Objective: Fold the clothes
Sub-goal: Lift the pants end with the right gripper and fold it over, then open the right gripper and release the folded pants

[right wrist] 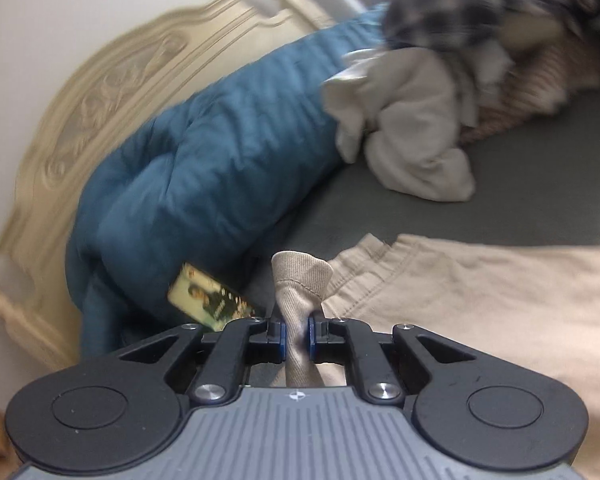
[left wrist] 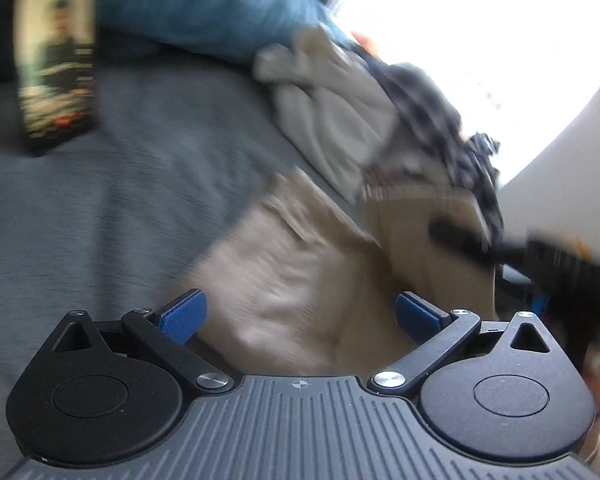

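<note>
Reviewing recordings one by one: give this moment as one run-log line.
left gripper open, empty | right gripper shut on beige garment corner | unfolded pile waiting on bed

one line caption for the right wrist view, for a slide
Right gripper pinching a bunched edge of the beige garment on a grey bed.

A grey-sheeted bed [right wrist: 540, 208] carries a teal duvet [right wrist: 204, 168] at ten o'clock, a clothes heap [right wrist: 420, 128] at one, tan trousers [right wrist: 480, 300] at four, and a phone [right wrist: 210, 300].
</note>
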`<action>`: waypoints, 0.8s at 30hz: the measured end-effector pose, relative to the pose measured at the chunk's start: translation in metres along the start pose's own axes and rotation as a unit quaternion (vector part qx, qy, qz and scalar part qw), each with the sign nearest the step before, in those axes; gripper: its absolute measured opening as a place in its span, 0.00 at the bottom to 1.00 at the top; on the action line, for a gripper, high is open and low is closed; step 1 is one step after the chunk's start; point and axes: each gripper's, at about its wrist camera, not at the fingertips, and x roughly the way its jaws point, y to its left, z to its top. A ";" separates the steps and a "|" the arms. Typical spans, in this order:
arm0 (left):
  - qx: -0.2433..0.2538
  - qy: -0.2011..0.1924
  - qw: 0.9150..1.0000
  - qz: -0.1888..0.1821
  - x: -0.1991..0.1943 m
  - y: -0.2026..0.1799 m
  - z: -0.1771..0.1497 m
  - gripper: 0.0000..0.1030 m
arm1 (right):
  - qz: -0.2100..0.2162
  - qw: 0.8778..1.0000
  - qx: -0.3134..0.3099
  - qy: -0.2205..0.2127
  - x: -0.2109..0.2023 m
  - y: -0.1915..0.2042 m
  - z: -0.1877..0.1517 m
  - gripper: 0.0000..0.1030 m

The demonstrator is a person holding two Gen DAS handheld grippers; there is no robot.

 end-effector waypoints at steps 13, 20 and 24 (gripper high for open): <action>-0.075 -0.030 0.995 0.050 -0.041 0.030 0.006 0.97 | -0.052 0.985 -0.163 0.033 0.069 0.049 -0.044 0.10; -0.069 -0.031 0.996 0.048 -0.039 0.028 0.010 0.97 | -0.045 0.984 -0.151 0.083 0.080 0.045 -0.052 0.31; -0.058 -0.033 0.997 0.032 -0.033 0.023 0.016 0.95 | 0.009 0.989 -0.118 0.091 0.058 0.037 -0.048 0.61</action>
